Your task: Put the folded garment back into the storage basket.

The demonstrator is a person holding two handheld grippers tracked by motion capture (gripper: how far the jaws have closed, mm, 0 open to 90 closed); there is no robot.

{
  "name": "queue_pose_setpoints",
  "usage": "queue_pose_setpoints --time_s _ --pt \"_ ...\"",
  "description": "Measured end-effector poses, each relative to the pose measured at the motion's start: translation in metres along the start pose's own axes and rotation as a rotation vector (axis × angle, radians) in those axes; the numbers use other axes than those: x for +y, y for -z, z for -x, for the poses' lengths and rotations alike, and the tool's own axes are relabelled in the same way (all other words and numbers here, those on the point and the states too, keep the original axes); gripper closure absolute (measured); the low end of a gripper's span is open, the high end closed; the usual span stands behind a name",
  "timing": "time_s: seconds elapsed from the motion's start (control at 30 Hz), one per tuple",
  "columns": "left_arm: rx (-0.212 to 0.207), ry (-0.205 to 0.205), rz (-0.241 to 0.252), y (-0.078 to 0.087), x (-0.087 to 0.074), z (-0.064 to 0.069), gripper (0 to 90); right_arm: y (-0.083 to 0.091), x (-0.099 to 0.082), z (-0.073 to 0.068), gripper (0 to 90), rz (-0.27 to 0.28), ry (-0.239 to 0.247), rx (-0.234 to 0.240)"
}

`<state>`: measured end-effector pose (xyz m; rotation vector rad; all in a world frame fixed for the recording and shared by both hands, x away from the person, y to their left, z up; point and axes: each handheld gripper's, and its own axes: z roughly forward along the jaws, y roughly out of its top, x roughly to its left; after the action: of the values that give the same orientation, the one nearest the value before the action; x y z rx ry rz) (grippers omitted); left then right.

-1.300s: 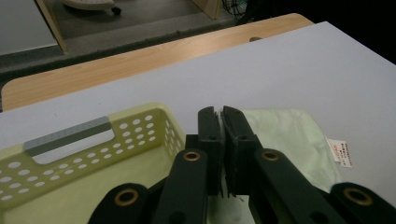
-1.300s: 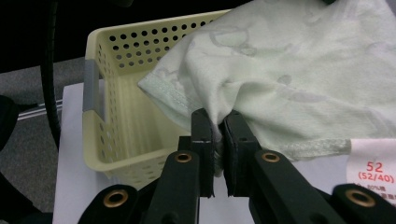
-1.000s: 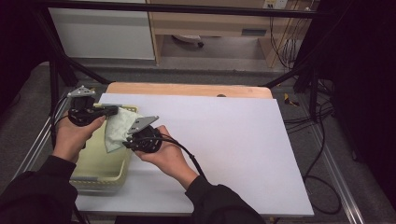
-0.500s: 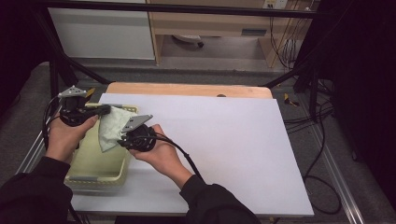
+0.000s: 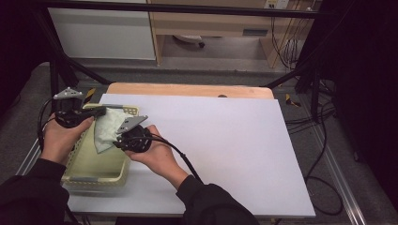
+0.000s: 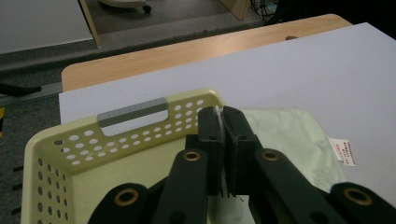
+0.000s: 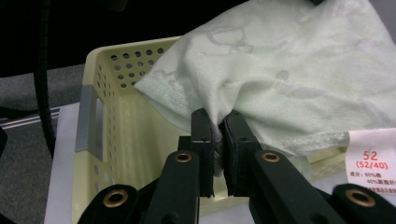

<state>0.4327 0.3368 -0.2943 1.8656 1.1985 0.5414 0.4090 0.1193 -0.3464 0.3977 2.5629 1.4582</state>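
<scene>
Holding a pale green cloth [image 5: 107, 131] over a yellow basket [image 5: 96, 166], left gripper [image 5: 99, 111] and right gripper [image 5: 117, 143] jaws each clenched on it

A pale green perforated plastic basket [image 5: 77, 161] sits at the left edge of the white tabletop sheet [image 5: 225, 140], overhanging it slightly. A light green patterned cloth [image 5: 107, 130] hangs over the basket's far right corner, stretched between 2 grippers: the left gripper [image 5: 99, 111] behind it, the right gripper [image 5: 117, 142] nearer the person. A bare wooden table edge [image 5: 187, 90] lies beyond the sheet.
</scene>
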Motion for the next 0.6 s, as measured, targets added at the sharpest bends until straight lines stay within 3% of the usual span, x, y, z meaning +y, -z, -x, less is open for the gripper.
queue_pose_setpoints --time_s 0.6 --pt "0.025 0.022 0.003 0.008 -0.008 -0.015 86.7 -0.015 0.008 -0.003 84.1 -0.005 -0.006 0.021"
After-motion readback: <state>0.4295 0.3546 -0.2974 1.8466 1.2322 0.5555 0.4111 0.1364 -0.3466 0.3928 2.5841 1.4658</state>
